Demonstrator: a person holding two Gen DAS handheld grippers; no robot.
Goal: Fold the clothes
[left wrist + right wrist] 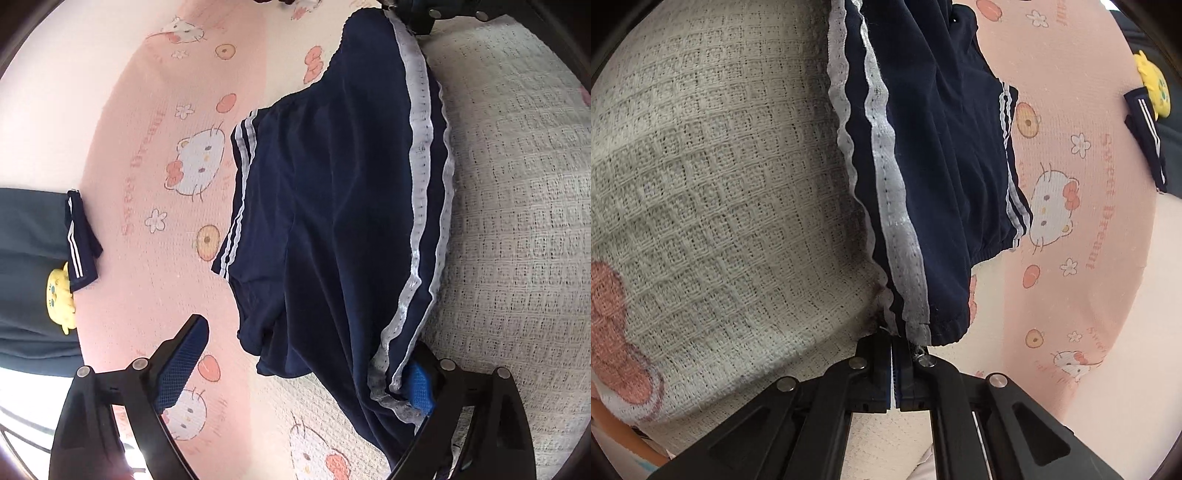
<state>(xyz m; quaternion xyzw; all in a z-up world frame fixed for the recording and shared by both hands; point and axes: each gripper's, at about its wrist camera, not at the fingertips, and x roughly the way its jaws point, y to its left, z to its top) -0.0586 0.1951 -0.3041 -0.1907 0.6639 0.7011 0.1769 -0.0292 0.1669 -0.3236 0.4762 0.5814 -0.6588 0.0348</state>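
Navy shorts (pixel 332 203) with white side stripes lie stretched across the bed. My left gripper (pixel 310 343) is open, its jaws wide apart. One corner of the shorts drapes against the blue pad of its right finger (pixel 419 387), and the left finger (pixel 184 354) is clear of the cloth. In the right wrist view the shorts (pixel 942 166) run up from my right gripper (pixel 897 343), which is shut on the striped hem corner. That same gripper (pixel 417 18) shows at the top of the left wrist view, at the far end of the shorts.
A pink blanket (pixel 147 184) with a cartoon cat print covers the bed, and a cream waffle-weave part (pixel 517 221) lies beside the shorts. A dark garment (pixel 29 277) with a yellow patch (pixel 61 295) lies at the blanket's edge, also seen as a dark garment (pixel 1145 125) in the right wrist view.
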